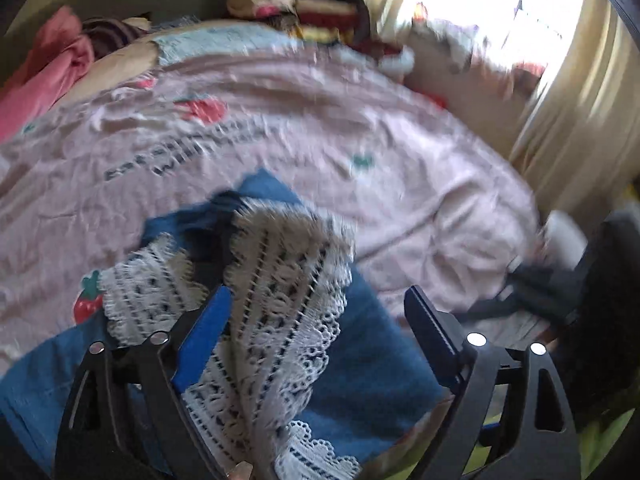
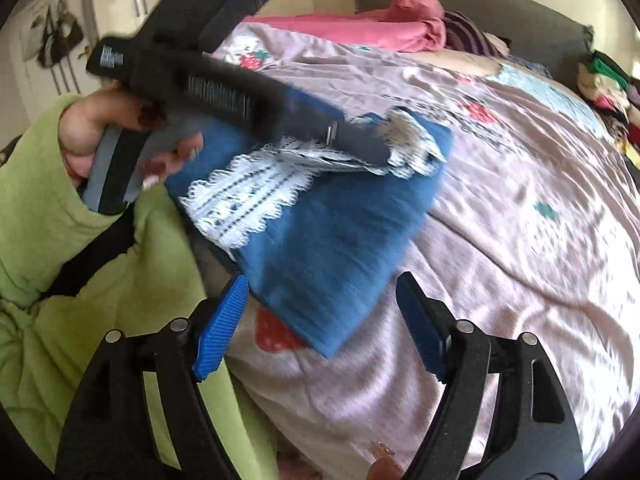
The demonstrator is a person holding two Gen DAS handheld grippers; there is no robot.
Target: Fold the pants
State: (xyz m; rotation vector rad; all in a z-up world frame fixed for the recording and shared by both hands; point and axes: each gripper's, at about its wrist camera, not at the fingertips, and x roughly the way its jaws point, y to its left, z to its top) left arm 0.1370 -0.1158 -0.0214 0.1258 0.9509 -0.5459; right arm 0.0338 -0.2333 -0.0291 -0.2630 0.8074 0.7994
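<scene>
Here I am holding the left gripper low over the bed, its fingers spread wide; the lace trim of the blue pants is draping over its left finger, not pinched between the two. In the right wrist view my left hand, in a green sleeve, is reaching that gripper out from the left across the pants, its tip lying on the lace at their far edge. My right gripper is hovering nearer, fingers wide apart and gripping nothing, with the near corner of the folded pants lying just beyond and between them on the pink strawberry-print bedspread. Pink bedding is sitting at the far side.
</scene>
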